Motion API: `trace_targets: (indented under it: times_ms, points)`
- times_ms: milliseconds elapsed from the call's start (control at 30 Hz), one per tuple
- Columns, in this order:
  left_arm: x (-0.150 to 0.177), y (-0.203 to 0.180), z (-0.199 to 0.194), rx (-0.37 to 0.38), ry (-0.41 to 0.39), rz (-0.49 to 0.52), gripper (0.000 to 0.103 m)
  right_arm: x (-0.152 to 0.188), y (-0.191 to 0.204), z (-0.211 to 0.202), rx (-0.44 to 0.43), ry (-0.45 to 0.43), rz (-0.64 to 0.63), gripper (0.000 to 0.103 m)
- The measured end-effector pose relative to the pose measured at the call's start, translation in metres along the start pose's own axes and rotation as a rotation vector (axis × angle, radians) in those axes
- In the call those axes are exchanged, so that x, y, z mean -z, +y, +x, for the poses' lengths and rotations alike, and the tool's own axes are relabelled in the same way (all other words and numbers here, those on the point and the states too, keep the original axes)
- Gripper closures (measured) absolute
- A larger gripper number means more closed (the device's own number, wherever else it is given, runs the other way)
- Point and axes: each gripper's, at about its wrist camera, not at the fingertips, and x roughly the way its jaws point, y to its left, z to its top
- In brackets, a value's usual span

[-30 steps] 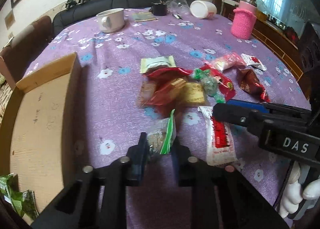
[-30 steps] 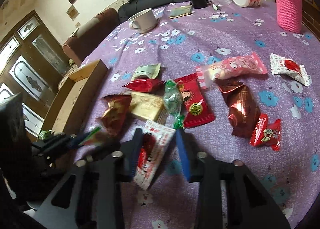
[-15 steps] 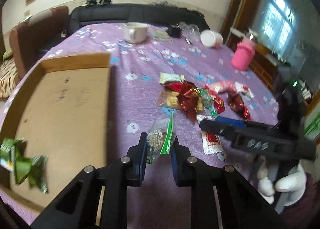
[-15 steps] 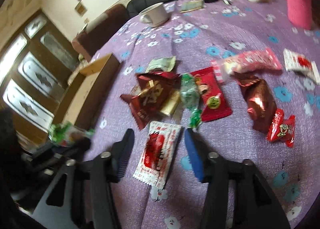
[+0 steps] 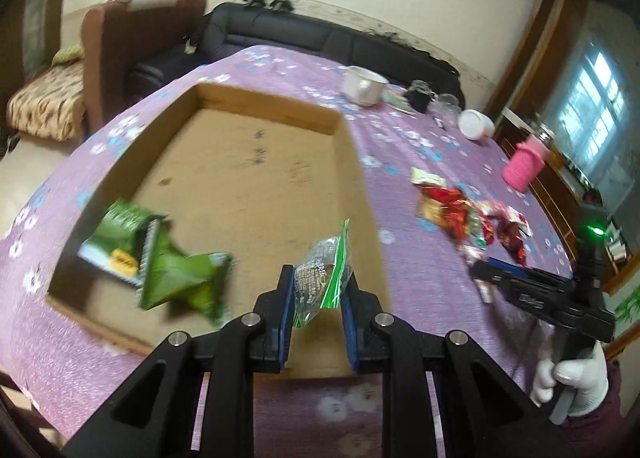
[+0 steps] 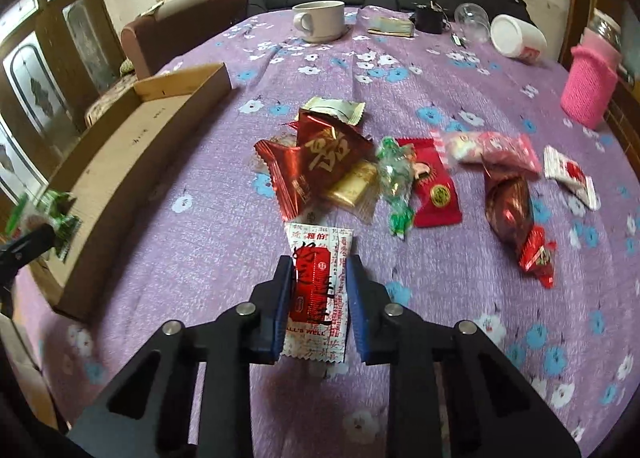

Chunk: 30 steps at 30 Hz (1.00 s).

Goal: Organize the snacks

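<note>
My left gripper (image 5: 320, 274) is shut on a clear snack bag with a green stripe (image 5: 324, 254). It holds the bag over the near right corner of the open cardboard box (image 5: 256, 161). Green packets (image 5: 160, 254) lie in the box's near left part. My right gripper (image 6: 320, 264) points down at the purple cloth. Its jaws are closing, and the pads press both sides of a white and red packet (image 6: 320, 298). A pile of loose snacks (image 6: 340, 161) lies just beyond it. In the left wrist view the right gripper (image 5: 480, 270) shows at the right, held by a white-gloved hand (image 5: 572, 378).
A white mug (image 6: 320, 21), a clear cup (image 6: 472, 21) and a tipped white tub (image 6: 516, 37) stand at the table's far side. A pink knitted holder (image 6: 588, 89) is at the far right. A black sofa (image 5: 328, 45) and a brown armchair (image 5: 120, 41) stand behind the table.
My left gripper has swung left with the clear bag, from over the cloth to over the box. The right gripper widened, then closed round the white and red packet.
</note>
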Motion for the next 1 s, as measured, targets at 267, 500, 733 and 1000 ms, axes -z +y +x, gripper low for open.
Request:
trace_targets:
  times_ms: [267,500,733,1000]
  points:
    - [-0.004,0.015,0.006,0.034,0.02,-0.068,0.072,-0.019,0.05,-0.031,-0.184,-0.038,-0.07,0.074]
    - [-0.001,0.042,-0.018,0.1,-0.027,-0.172,0.047,-0.034,0.14,-0.016,-0.359,0.012,-0.206,0.074]
    - [0.002,0.073,-0.054,0.005,-0.121,-0.283,0.028,-0.037,0.184,0.025,-0.333,0.065,-0.26,0.07]
    - [0.004,0.072,-0.054,0.085,-0.161,-0.277,0.028,-0.041,0.141,-0.018,-0.285,-0.094,-0.182,0.054]
